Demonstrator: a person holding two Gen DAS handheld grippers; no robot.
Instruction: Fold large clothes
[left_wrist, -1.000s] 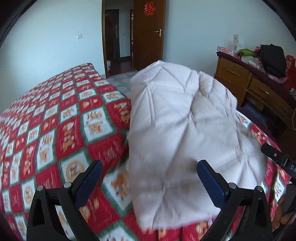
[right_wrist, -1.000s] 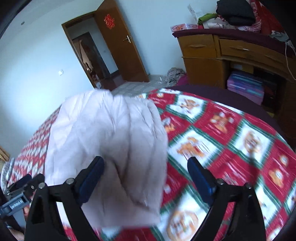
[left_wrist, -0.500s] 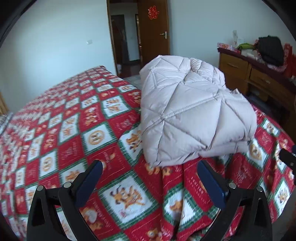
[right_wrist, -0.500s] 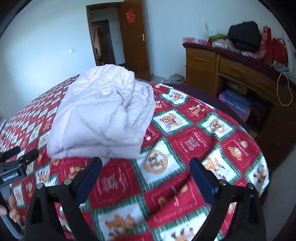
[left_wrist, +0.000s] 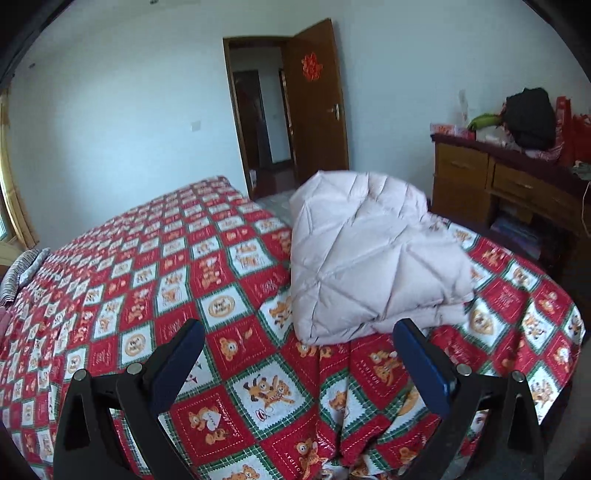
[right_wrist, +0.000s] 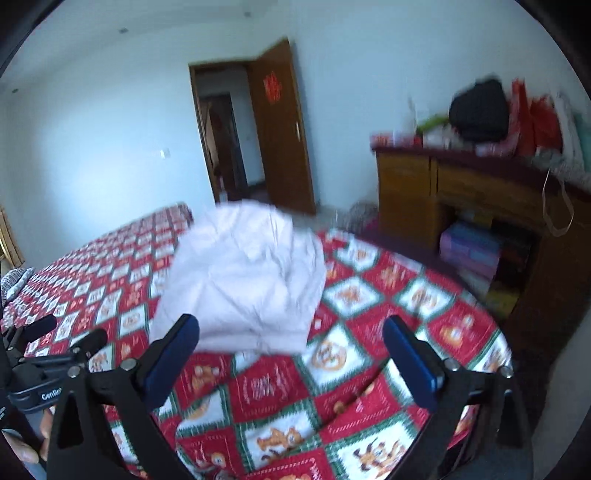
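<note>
Both claws have backed away from the pale pink quilted down garment (left_wrist: 373, 258), which a second ago filled the views and now lies folded in a thick bundle on the red, green and white patchwork bedspread (left_wrist: 155, 280), near the corner of the bed by the wooden dresser (left_wrist: 476, 181). The left claw (left_wrist: 297, 363) stands spread with nothing between its blue pads, and the right claw (right_wrist: 290, 360) has just been opening to its widest, also empty. With the bundle released and lying squared up, the fold looks finished.
</note>
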